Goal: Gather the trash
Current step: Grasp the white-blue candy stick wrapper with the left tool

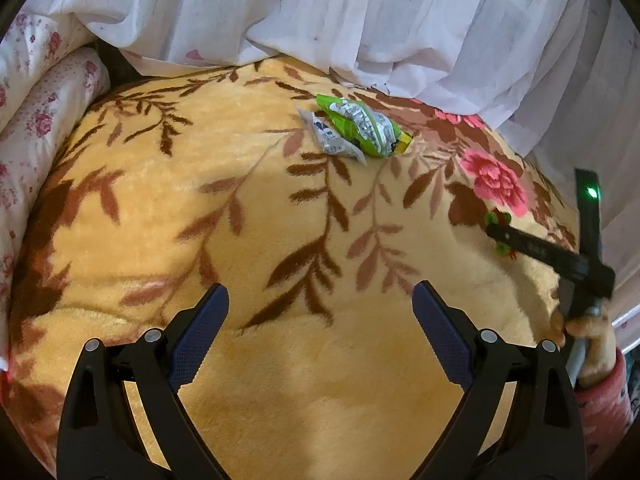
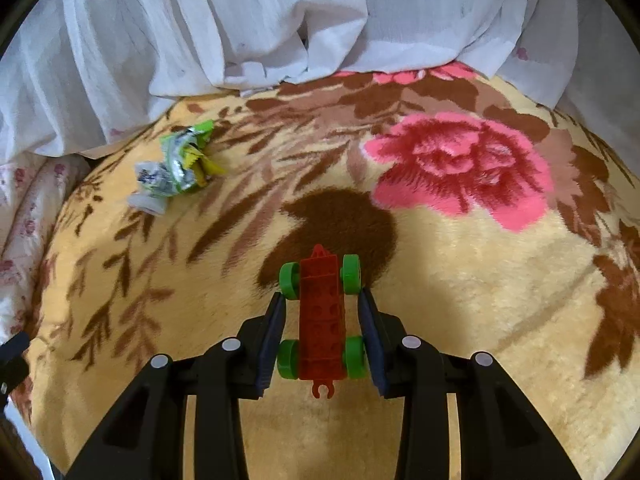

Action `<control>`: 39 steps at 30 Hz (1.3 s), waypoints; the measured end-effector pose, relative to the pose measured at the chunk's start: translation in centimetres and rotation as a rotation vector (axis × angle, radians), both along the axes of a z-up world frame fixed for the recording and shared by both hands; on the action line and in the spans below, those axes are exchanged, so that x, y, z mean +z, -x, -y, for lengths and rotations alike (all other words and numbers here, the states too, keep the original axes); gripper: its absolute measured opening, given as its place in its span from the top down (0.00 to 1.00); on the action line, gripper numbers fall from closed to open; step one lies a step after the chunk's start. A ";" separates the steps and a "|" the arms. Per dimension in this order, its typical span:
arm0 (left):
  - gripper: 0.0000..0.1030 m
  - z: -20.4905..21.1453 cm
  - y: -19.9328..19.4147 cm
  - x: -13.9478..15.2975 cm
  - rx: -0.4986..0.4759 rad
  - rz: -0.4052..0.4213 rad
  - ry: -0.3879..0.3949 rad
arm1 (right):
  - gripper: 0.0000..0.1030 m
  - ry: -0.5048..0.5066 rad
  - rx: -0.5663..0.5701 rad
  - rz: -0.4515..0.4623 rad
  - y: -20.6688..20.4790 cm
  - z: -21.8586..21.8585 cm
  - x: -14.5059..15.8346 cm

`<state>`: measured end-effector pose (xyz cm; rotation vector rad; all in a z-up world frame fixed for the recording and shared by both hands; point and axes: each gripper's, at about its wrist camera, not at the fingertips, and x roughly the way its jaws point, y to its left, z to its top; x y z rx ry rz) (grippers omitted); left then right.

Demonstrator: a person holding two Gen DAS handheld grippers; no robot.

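The crumpled green wrapper and the white-and-blue wrapper lie touching on the floral blanket, near the white curtain; their printing is illegible. The left tongs stand open and empty. The right tongs are clamped on a red toy car chassis with green wheels.

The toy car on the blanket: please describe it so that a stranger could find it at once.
Start from the big pink flower on the yellow blanket; just below its left side lies a dark brown leaf patch. There sits the toy car, clamped between the right gripper pads. Unlike the crumpled wrappers near the white curtain, it is a red brick with four green wheels.
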<state>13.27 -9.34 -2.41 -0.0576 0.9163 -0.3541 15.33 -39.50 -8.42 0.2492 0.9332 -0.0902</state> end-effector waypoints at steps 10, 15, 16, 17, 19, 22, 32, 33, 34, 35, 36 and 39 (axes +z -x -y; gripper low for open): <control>0.12 3.4 -7.5 0.0 0.016 -0.018 0.135 | 0.64 -0.030 0.045 0.073 3.3 0.0 2.5; 0.12 4.8 -12.2 -0.4 0.059 -0.007 0.147 | 0.64 -0.039 0.073 0.096 4.4 0.0 3.2; 0.12 4.9 -13.0 -0.6 0.077 -0.010 0.141 | 0.64 -0.044 0.078 0.101 4.6 0.0 3.3; 0.12 4.9 -13.8 -0.9 0.090 -0.014 0.144 | 0.64 -0.047 0.085 0.107 4.7 -0.1 3.4; 0.12 4.9 -15.8 -1.9 0.120 -0.039 0.148 | 0.64 -0.050 0.094 0.120 4.9 -0.1 3.7; 0.12 5.0 -18.2 -3.5 0.151 -0.088 0.146 | 0.64 -0.050 0.105 0.140 5.2 -0.1 4.1; 0.89 3.6 -20.9 -5.8 0.237 -0.143 0.129 | 0.64 -0.067 0.113 0.153 5.1 0.4 4.1; 0.93 3.2 -20.8 -5.8 0.226 -0.153 0.147 | 0.64 -0.069 0.115 0.153 5.0 0.4 4.1; 0.95 3.1 -20.7 -5.7 0.221 -0.153 0.148 | 0.64 -0.070 0.115 0.154 5.0 0.4 4.1; 0.95 3.0 -20.4 -5.5 0.216 -0.147 0.144 | 0.64 -0.070 0.116 0.156 5.1 0.3 4.1; 0.96 2.9 -20.1 -5.1 0.208 -0.137 0.144 | 0.64 -0.069 0.117 0.159 5.2 0.3 4.2; 0.96 2.5 -19.0 -4.1 0.183 -0.116 0.137 | 0.64 -0.065 0.121 0.165 5.8 -0.2 4.5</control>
